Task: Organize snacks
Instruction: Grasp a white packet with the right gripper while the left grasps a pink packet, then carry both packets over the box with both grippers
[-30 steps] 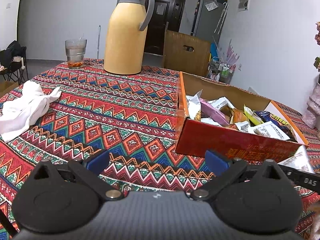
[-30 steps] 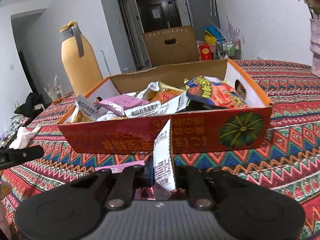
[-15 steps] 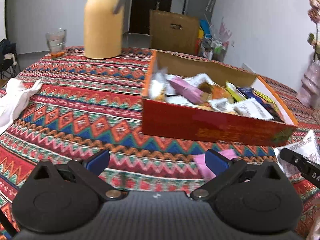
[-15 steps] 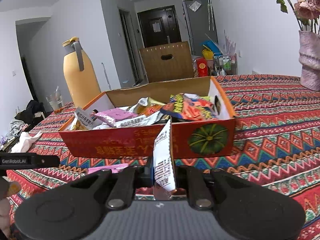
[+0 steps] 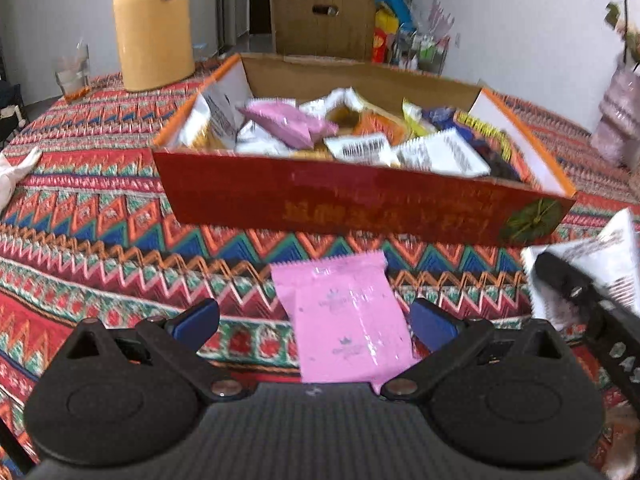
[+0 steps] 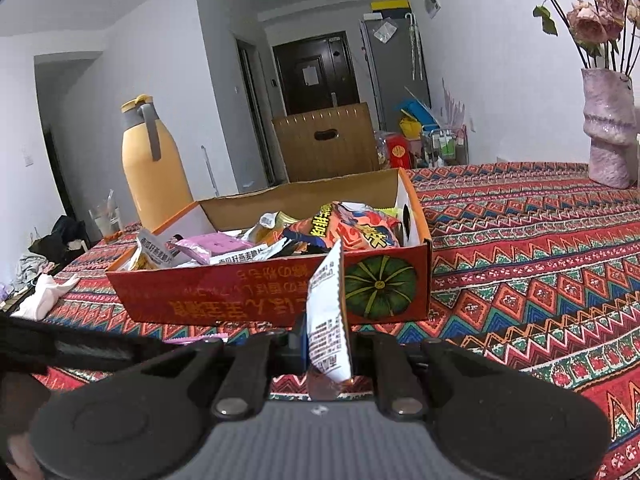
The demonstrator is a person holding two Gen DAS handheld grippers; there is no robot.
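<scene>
A red cardboard box (image 5: 360,204) full of several snack packets stands on the patterned tablecloth; it also shows in the right wrist view (image 6: 256,300). A pink snack packet (image 5: 344,316) lies flat on the cloth in front of the box, between the wide-apart blue pads of my left gripper (image 5: 314,320), which is open and not touching it. My right gripper (image 6: 326,340) is shut on a white snack packet (image 6: 328,320) that stands upright in front of the box. That white packet (image 5: 600,264) and the right gripper's arm appear at the right edge of the left wrist view.
A yellow thermos jug (image 5: 152,28) and a drinking glass (image 5: 74,76) stand behind the box at the left. A white cloth (image 6: 44,296) lies at the table's left edge. A pink vase (image 6: 608,132) with flowers stands at the far right. A brown chair back (image 6: 326,144) is beyond the table.
My left gripper swung right and tipped down, so the box and the pink packet moved into its centre. My right gripper pulled back from the box, still gripping the white packet.
</scene>
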